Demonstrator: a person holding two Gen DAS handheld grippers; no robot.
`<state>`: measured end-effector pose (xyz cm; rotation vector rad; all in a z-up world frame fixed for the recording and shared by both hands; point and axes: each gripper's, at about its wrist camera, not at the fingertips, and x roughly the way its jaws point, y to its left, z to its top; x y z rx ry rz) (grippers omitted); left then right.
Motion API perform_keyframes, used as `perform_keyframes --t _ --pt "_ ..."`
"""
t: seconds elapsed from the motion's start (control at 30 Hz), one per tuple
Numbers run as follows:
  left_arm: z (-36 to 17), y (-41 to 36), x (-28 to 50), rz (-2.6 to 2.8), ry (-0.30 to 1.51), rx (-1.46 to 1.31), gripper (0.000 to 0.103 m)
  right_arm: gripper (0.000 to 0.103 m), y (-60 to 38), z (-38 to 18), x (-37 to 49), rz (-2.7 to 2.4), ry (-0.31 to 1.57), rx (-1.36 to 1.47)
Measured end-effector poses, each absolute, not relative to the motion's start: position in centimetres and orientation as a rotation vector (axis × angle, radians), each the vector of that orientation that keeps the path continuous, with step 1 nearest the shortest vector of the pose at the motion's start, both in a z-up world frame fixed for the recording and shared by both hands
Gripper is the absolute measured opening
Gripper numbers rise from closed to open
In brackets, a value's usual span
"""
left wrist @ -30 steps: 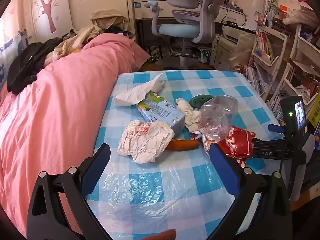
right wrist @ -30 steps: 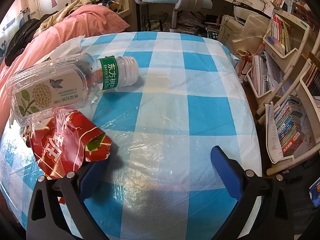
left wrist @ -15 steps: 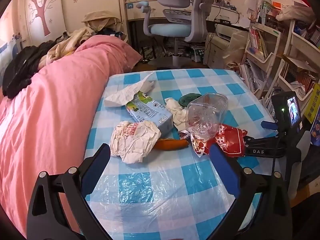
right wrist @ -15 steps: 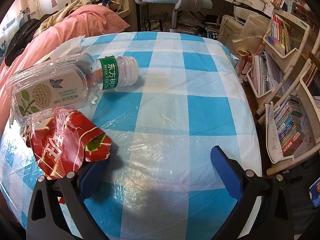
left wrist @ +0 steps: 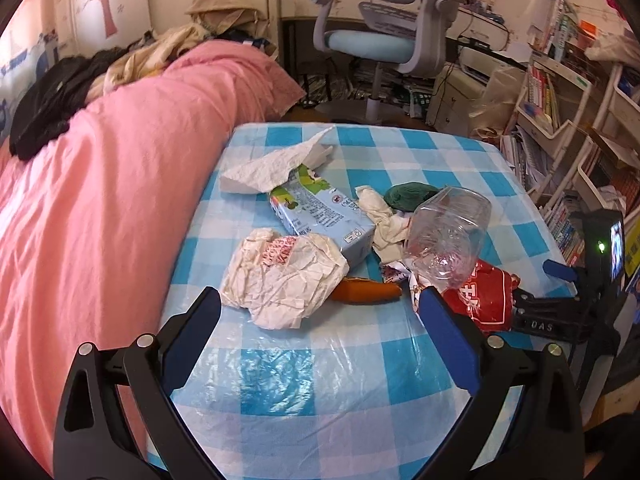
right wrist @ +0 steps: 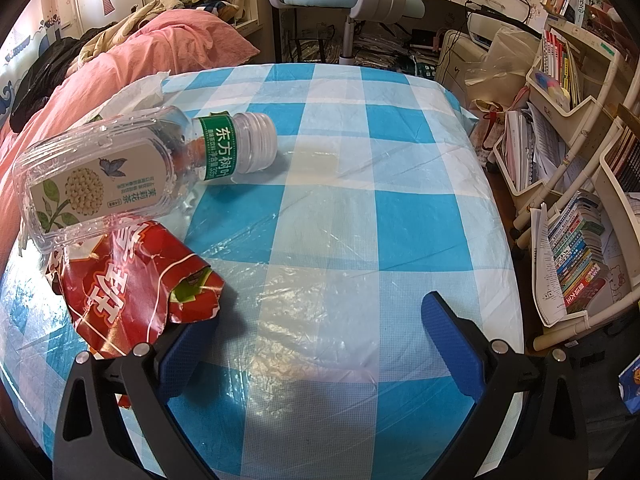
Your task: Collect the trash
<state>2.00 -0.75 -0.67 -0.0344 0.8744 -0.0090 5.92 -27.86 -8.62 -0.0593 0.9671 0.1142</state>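
Hovering low over the near edge of the desk (left wrist: pixel 400 368), left gripper (left wrist: pixel 320 320) spread wide and grasping nothing. Facing a heap of trash straight ahead: crumpled paper (left wrist: pixel 280 284) lying just beyond the left finger, an orange wrapper (left wrist: pixel 366 291) beside it, a carton (left wrist: pixel 324 216) behind, a tissue (left wrist: pixel 272 168) at the far side, a clear bottle (left wrist: pixel 448 236) to the right.

Resting at the right edge of the desk, right gripper (right wrist: pixel 316 320) also released and empty, left finger slipping under the edge of the red wrapper (right wrist: pixel 132 280). Lying just left of and ahead of that gripper, the red wrapper touching the bottle (right wrist: pixel 120 176) above it. Bottle stretching its long axis across the view, cap (right wrist: pixel 256 142) pointing right toward the open checkered cloth.

Judging by position: right gripper sitting nearer the red wrapper and bottle, needing a small shift left to straddle the wrapper; left gripper sitting nearer the crumpled paper, dead ahead. No bin or bag showing in either view.
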Motion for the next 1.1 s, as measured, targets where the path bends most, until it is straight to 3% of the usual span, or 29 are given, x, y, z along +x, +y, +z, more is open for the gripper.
perform_keyframes --t 0.73,0.93,1.1 --pt "-2.3 -2.6 4.6 0.016 0.919 -0.023 0.096 0.097 -27.9 -8.7 6.0 0.119 0.967 -0.062" --pt "-2.0 -2.5 4.4 0.017 0.909 -0.031 0.096 0.097 -27.4 -7.8 5.5 0.186 1.047 -0.081" --pt "-1.6 -2.1 3.5 0.023 0.897 -0.034 0.096 0.097 -27.7 -3.8 2.3 0.124 0.865 -0.149"
